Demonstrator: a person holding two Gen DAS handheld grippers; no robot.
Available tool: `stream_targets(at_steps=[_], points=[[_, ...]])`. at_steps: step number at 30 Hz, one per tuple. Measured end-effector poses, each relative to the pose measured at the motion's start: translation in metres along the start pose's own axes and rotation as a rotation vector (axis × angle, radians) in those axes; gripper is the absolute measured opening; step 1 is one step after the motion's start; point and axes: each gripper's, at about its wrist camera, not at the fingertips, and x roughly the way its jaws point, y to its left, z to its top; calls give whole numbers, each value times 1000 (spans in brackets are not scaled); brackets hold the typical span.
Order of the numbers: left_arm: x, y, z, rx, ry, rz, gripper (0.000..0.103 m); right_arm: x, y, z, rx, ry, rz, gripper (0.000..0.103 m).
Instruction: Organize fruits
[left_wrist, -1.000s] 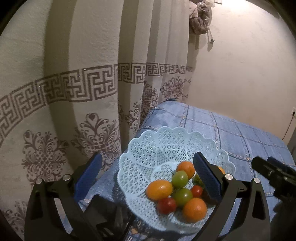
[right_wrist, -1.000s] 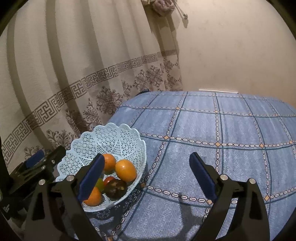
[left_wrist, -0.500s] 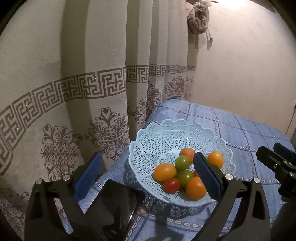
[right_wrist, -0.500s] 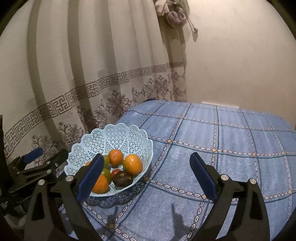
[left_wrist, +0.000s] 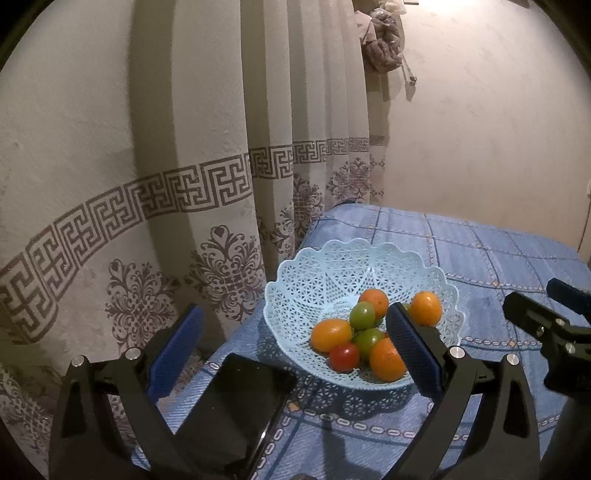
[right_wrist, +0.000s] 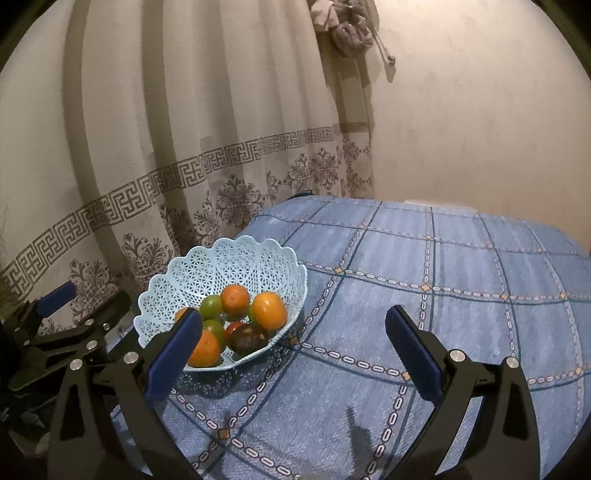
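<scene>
A pale blue lattice basket (left_wrist: 314, 273) (right_wrist: 236, 258) sits at the left edge of a table under a blue checked cloth (right_wrist: 424, 280). It holds several fruits: oranges (left_wrist: 386, 360) (right_wrist: 269, 309), green ones (left_wrist: 362, 314) (right_wrist: 211, 305), a red tomato (left_wrist: 344, 357) and a dark purple fruit (right_wrist: 246, 338). My left gripper (left_wrist: 293, 349) is open, empty, just in front of the basket. My right gripper (right_wrist: 293, 349) is open and empty, above the cloth to the basket's right. In each wrist view the other gripper shows at the frame's edge.
A black phone-like slab (left_wrist: 236, 410) lies on the cloth in front of the basket, between my left fingers. A patterned curtain (left_wrist: 184, 184) hangs close behind the table's left edge. A plain wall (right_wrist: 480, 129) stands at the back. A cloth bundle (right_wrist: 343, 29) hangs high.
Both grippers have pulled back from the basket, which now looks smaller and farther. The black slab has come into the left wrist view. Both stay open.
</scene>
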Motion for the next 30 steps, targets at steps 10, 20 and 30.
stream_targets(at_steps=[10, 20, 30], points=[[-3, -2, -9, 39, 3, 22, 100, 5, -1, -12, -33, -41, -2, 98], [4, -4, -12, 67, 15, 12, 100, 10, 5, -19, -82, -11, 3, 98], [12, -7, -16, 105, 31, 11, 100, 16, 22, -30, -190, 15, -22, 98]])
